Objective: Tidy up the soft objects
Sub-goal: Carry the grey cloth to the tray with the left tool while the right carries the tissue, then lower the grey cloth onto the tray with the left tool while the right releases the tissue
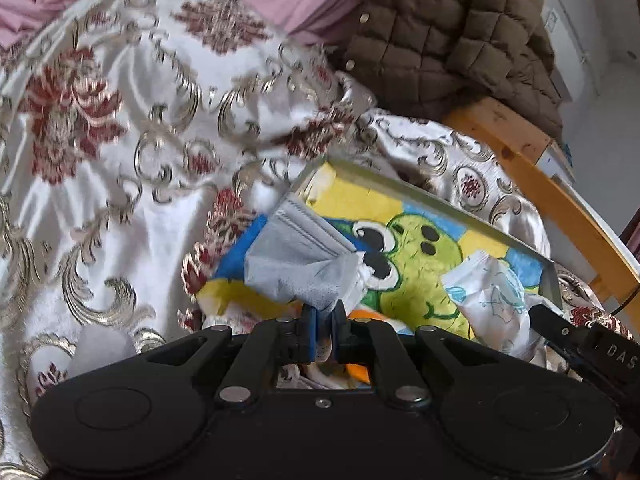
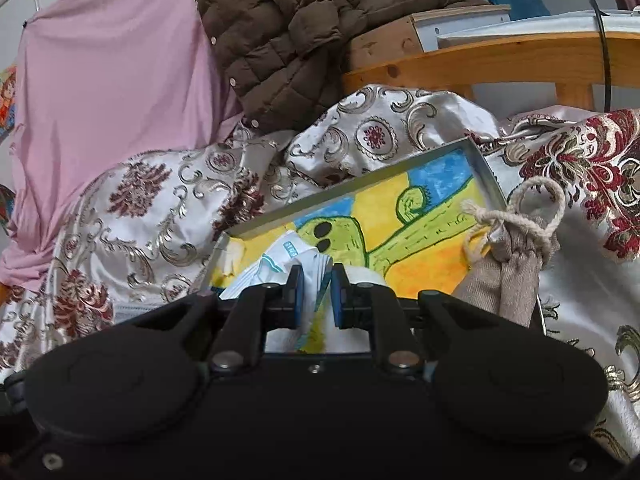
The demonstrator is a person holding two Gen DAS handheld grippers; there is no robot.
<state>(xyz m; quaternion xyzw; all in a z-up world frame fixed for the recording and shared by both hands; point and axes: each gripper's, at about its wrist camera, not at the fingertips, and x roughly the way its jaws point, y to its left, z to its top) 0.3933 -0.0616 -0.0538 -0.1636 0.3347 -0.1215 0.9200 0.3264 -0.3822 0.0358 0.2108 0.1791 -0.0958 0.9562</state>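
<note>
Both claws are clamped on soft things above the tray. Left claw, at lower centre of the left view, has its pads pressed together on a corner of a grey mask, which hangs up and to the left over the tray's left end. Right claw, at lower centre of the right view, pinches a white packet with teal print; the same packet shows at right in the left view, with the right claw's black finger touching it.

Largest first: a floral cloth fills the left and middle of both views, and a pink sheet hangs at upper left. A brown quilted jacket is heaped at top centre, against a wooden frame at upper right. The tray, metal-rimmed with a green cartoon figure on yellow and blue, lies tilted on the cloth in the centre. A beige drawstring bag rests at its right edge in the right view, partly over the rim.

Judging from this, the sorting is under way: the bag looks roughly placed, while mask and packet are gripped over the tray but not yet set down. Left to do, probably, is lowering and releasing both. Whether other soft items wait elsewhere I cannot tell.
</note>
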